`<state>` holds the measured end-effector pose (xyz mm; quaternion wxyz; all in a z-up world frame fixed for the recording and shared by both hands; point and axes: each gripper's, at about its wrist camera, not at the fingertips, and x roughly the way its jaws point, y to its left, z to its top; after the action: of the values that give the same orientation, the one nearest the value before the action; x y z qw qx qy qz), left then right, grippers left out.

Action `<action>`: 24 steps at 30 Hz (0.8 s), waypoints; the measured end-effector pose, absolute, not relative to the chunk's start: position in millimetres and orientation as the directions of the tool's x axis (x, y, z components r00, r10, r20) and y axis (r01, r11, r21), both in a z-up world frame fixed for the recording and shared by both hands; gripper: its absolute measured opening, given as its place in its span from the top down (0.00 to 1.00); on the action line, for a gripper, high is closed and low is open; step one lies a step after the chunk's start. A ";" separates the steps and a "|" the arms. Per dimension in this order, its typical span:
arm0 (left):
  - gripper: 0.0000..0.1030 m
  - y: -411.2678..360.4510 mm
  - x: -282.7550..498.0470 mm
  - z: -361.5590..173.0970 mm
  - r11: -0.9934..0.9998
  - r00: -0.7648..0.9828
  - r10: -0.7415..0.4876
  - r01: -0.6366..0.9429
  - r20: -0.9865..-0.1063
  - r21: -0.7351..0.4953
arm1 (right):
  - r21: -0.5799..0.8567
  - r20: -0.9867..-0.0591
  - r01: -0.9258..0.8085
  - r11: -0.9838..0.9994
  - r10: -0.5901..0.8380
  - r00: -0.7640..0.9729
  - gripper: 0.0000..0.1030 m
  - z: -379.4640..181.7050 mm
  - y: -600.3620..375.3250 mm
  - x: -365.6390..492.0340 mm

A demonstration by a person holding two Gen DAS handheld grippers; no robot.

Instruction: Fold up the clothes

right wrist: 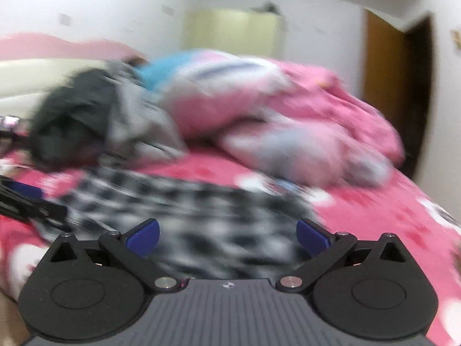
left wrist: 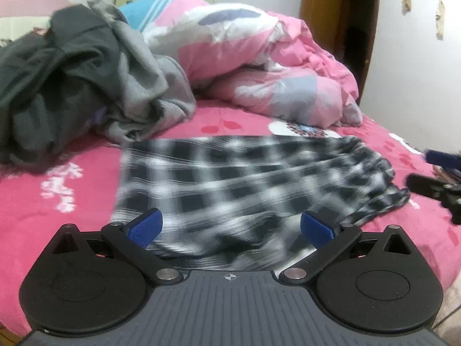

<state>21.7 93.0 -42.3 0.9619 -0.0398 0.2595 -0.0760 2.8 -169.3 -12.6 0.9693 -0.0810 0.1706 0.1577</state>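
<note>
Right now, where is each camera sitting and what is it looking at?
Left wrist: on the left gripper, low over the bed, facing the plaid shirt and clothes pile; the right gripper shows at the right edge.
Right wrist: on the right gripper, facing the same way, blurred; the left gripper shows at the left edge.
Both share the shirt, pile and pink quilt.

Home bedroom: bed with pink patterned sheet (left wrist: 178,121), bunched pink quilt (left wrist: 276,66), heap of dark and grey clothes (left wrist: 86,80), cream wardrobe (right wrist: 233,31), brown wooden door (left wrist: 322,8).
</note>
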 end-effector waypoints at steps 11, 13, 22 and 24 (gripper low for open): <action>0.27 133.7 30.0 -54.7 0.990 0.871 -0.141 0.110 -0.472 -0.092 | -0.162 -0.540 -0.781 0.603 0.609 0.581 0.45 -55.4 -52.4 59.3; 0.35 143.9 34.0 -59.2 0.986 0.868 -0.153 0.104 -0.473 -0.129 | -0.153 -0.587 -0.818 0.554 0.615 0.527 0.54 -63.8 -41.6 67.7; 0.42 179.2 34.3 -69.7 0.953 0.880 -0.218 0.098 -0.423 -0.287 | 0.201 -0.552 -0.788 0.582 0.732 0.400 0.91 -53.4 -67.9 116.5; 0.36 182.5 31.3 -68.8 0.943 0.885 -0.245 0.122 -0.397 -0.310 | 0.261 -0.549 -0.747 0.612 0.730 0.407 0.91 -59.5 -71.1 129.0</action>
<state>31.3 182.5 -68.8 0.9607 -0.1393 0.2204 -0.0956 129.0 -71.1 -59.5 0.8385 -0.0128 0.3207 0.4403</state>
